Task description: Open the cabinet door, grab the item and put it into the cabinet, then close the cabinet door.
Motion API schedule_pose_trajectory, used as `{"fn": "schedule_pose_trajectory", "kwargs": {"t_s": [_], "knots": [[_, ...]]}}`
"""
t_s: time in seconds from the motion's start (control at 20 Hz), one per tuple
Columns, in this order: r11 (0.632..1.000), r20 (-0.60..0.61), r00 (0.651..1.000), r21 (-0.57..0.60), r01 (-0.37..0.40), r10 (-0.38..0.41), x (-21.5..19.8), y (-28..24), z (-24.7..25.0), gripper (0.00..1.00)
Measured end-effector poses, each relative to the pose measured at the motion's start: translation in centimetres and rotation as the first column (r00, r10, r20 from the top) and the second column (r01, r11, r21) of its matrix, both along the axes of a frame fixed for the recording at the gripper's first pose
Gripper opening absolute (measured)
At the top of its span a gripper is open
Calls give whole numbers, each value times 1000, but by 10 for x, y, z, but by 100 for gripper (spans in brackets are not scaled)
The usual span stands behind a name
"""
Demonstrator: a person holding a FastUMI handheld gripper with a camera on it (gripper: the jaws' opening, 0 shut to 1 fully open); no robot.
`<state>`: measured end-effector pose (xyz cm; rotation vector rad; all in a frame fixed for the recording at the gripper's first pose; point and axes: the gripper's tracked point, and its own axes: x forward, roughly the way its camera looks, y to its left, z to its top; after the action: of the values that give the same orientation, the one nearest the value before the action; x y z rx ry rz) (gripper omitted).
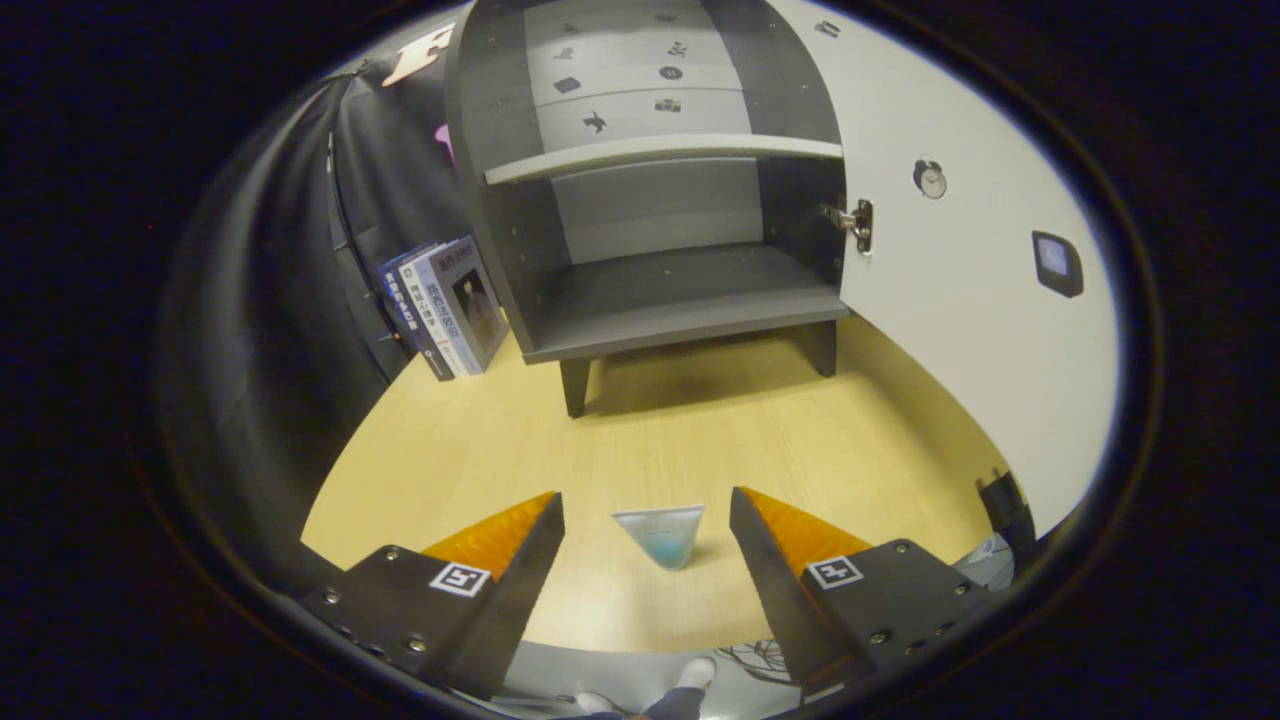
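A: Largest first. The dark grey cabinet [650, 200] on short legs stands well beyond the fingers, dead ahead across the pale wooden tabletop [650, 430]. Its white door [960, 300] is swung wide to the right of the gripper's line, hinge showing at the opening's edge. Lower compartment bare, one shelf above.

B: So the door step looks done. And off to the side?

A: A small stack of upright books [445, 305] leans by the cabinet's left flank, beyond and left of the left finger. Not in the way, as far as one can judge.

B: The item?

A: A small, pale blue, translucent triangular piece [662, 535], wide edge toward the cabinet, point toward the gripper. It sits on the tabletop between the two fingers, level with their tips, a shade nearer the right one.

B: The gripper [646, 507] itself?

A: Spread wide, touching nothing; clear table shows on both sides of the piece.

B: The relation that counts, then?

A: The piece lies almost on the gripper's centre line, with the cabinet straight on past it. Likely a short advance, a squeeze across the piece's sloping sides, then a carry forward to the lower compartment. The taper may let it slip.
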<state>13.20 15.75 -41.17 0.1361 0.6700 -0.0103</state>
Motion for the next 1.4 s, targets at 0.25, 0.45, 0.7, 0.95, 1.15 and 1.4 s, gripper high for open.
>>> {"fn": "schedule_pose_trajectory", "kwargs": {"t_s": [0.25, 0.45, 0.7, 0.95, 1.15, 1.4], "knots": [[999, -52, 999, -33, 13, -15, 6, -3, -40, 99], [999, -50, 998, -36, 37, -39, 9, -8, -45, 64], [999, -23, 1000, -39, 14, -15, 12, -11, -17, 56], [999, 51, 999, -42, -6, 8, 22, -19, 57, 56], [997, 194, 980, -65, -31, 43, 48, -20, 150, 56], [996, 371, 926, -81, -36, 63, 105, -20, 258, 55]]}}
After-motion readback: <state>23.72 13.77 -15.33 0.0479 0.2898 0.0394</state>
